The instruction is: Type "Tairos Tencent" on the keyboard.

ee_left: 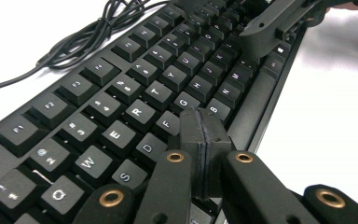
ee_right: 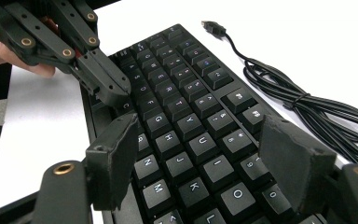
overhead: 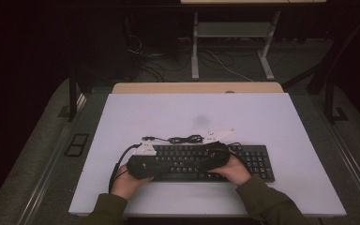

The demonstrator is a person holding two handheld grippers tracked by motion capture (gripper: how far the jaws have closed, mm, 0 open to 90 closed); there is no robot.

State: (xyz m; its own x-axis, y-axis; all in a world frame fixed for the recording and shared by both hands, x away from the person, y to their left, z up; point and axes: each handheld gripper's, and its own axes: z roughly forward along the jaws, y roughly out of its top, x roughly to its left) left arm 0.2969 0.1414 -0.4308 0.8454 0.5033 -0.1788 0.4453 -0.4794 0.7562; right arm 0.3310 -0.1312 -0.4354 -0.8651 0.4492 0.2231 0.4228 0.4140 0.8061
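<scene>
I am holding my left tool (ee_left: 204, 140) clenched, its two matte black pads pressed flat together with nothing between them. The closed tip is resting over the lower letter rows of the keyboard (overhead: 206, 161), near the C key, beside the long smooth space bar (ee_left: 254, 95); I cannot tell whether it is touching a key. Brass-coloured rivets are showing along its jointed black linkage.

I am holding my right tool (ee_right: 205, 163) released, its two blocky, rough-faced pads (ee_right: 114, 154) standing wide apart over the right-hand letter keys, grasping nothing. In the right gripper view my left tool (ee_right: 109, 86) is pointing down at the keys close to the keyboard's near edge.

The keyboard is a full-size black rectangular model with low, squared, matte keycaps bearing pale legends. It is lying flat on the smooth white tabletop (overhead: 272, 117), nearer the edge where I am sitting, its long side running across. Both my hands are gripping the tools above its left and middle sections, green sleeves (overhead: 267, 201) showing at the wrists.

The keyboard's thin black cable (overhead: 185, 138) is lying bundled in loose loops on the tabletop just behind the keyboard, its rectangular USB plug (ee_right: 213, 27) resting free at the end.
</scene>
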